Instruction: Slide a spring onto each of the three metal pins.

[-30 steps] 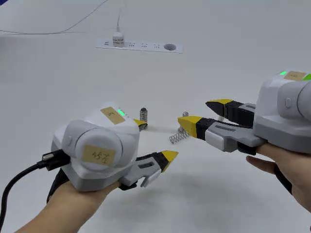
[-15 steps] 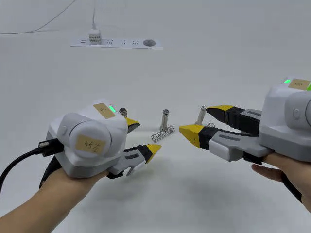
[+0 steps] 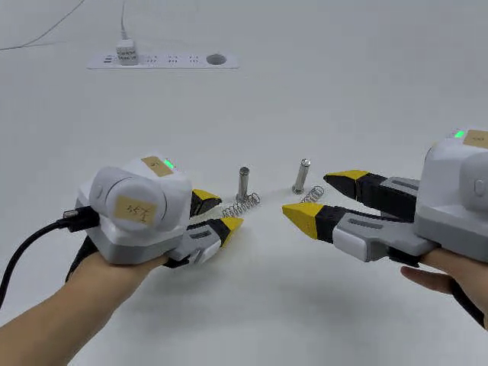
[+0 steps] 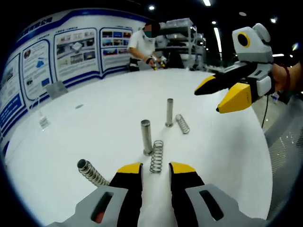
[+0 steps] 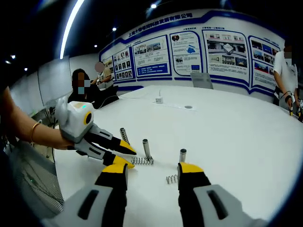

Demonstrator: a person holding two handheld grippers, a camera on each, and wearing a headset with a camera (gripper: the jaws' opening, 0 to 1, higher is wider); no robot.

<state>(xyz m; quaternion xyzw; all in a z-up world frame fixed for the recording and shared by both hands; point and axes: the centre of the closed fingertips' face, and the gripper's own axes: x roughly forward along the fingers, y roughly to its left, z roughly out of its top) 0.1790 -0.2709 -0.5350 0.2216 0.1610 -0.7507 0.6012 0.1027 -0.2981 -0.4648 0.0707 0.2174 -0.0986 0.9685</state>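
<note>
Count first: 3 short round steel pins on the white tabletop [image 3: 343, 91], and 3 small silver wire coil springs. We'd call 1 of 3 done. The sprung pin [image 4: 90, 171] already has its coil round it and sits off to one side of the left gripper [image 4: 156, 165]. The other 2 pins, the middle pin [image 4: 146, 137] and the far pin [image 4: 169, 112], stand upright and bare. They're set well apart in a row, prob. so a coil can drop over each top w/o fouling the next one.

2 springs lie loose on their sides. The near spring [image 4: 156, 156] is just beside the middle pin's foot; we can't tell if they touch. The far spring [image 4: 182, 124] is just beside the far pin. Each spring is parked next to the pin it's likely meant for.

There are 2 grippers, both grey-bodied w/ black jaws and yellow tips. The left gripper's jaws are parted a little w/ nothing between them, and the near spring sits right ahead of the gap. We read that as lining up for a pinch. The right gripper [image 5: 152, 170] has its jaws spread wide and empty, and points toward the far spring and far pin. Also 1 white power strip [image 3: 152, 59] at the table's far side.
</note>
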